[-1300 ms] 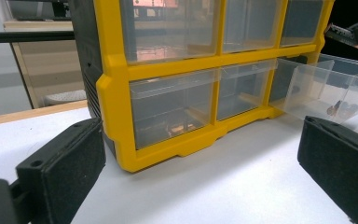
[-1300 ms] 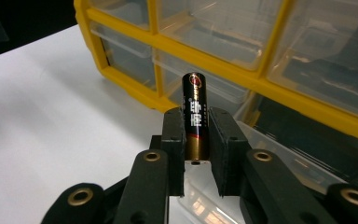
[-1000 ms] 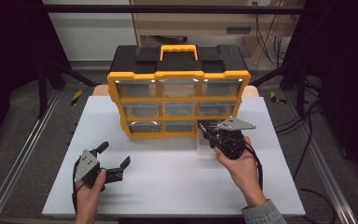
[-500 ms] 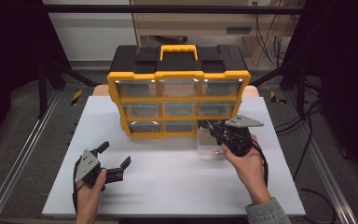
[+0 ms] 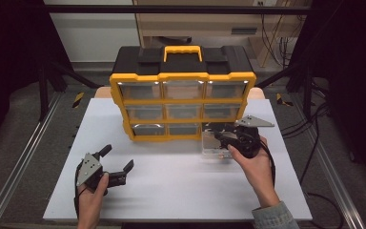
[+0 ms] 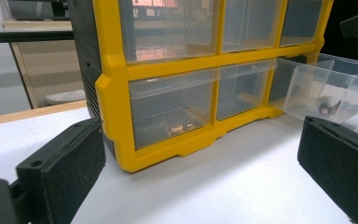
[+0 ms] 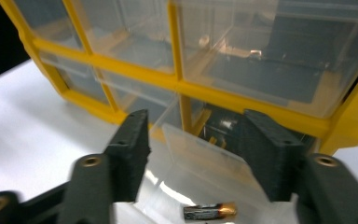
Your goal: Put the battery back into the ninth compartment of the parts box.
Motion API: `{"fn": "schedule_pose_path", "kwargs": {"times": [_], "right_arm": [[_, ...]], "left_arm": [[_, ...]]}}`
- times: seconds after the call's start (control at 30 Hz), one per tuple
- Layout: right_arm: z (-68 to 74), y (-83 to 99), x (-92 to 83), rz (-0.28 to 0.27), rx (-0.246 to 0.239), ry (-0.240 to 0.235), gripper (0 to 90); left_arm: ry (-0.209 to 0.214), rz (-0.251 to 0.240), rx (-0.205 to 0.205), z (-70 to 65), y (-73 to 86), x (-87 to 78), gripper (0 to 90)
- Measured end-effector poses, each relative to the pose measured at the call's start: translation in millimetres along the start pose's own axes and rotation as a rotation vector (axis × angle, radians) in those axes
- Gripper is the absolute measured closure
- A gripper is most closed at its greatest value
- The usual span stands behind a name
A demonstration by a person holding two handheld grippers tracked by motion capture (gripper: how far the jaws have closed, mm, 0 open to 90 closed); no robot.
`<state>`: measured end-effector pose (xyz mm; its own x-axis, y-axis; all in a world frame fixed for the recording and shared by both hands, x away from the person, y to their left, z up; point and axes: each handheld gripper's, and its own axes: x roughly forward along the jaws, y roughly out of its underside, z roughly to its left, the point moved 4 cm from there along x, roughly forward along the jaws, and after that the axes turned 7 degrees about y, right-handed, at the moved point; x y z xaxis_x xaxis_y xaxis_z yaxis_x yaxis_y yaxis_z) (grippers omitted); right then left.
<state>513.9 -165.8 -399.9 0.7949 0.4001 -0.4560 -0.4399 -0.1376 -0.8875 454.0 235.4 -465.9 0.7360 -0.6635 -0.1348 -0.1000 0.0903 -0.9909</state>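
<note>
Clear plastic drawer [image 5: 215, 143] sits pulled out of the bottom-right slot of the yellow/black organizer [image 5: 183, 90], resting on the white table [image 5: 171, 186] just in front of that slot; in the left gripper view the drawer [image 6: 326, 88] sticks out to the right w/ small dark bits inside. Right gripper view: a battery [image 7: 209, 211] w/ gold end lies in the drawer [image 7: 200, 158], low between the fingers. Right gripper [image 5: 219, 137] is at the drawer's near-right edge, held by the right hand [image 5: 252, 164]; its fingers [image 7: 130, 149] have just been opening and now stand apart, one each side of the drawer wall, pads not pressing on it as far as the view shows. Left gripper [image 5: 116, 162] is well apart at the table's near-left, held by the left hand [image 5: 93, 200], pointing toward the organizer's lower-left corner [image 6: 121, 140]; its fingers [image 6: 65, 168] are wide apart w/ nothing between them but bare table. Organizer has 3 rows of 3 clear drawers, a yellow handle [image 5: 182, 51] on top, other drawers closed. Table stands on a dark floor w/ metal rails [image 5: 24, 157] at the sides.
</note>
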Motion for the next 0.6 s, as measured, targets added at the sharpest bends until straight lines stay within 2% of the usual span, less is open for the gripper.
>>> {"fn": "schedule_pose_path", "kwargs": {"times": [0.07,0.27,0.37,0.6], "right_arm": [[-1.4,-1.9,-0.8,-0.027,0.012,0.005,31.1],[-0.2,-5.5,-2.0,-0.090,0.027,-0.003,16.9],[0.9,-5.7,-1.5,-0.110,0.009,-0.010,13.7],[-1.3,-5.3,-4.4,-0.118,-0.006,-0.014,9.3]], "left_arm": [[0.000,-0.001,0.000,0.0,-0.1,0.0,0.7],[0.001,-0.001,0.000,0.0,-0.1,-0.1,0.7],[0.000,-0.001,0.000,0.1,-0.1,-0.3,0.7],[-0.001,-0.001,-0.001,0.7,-0.2,-0.6,0.8]]}}
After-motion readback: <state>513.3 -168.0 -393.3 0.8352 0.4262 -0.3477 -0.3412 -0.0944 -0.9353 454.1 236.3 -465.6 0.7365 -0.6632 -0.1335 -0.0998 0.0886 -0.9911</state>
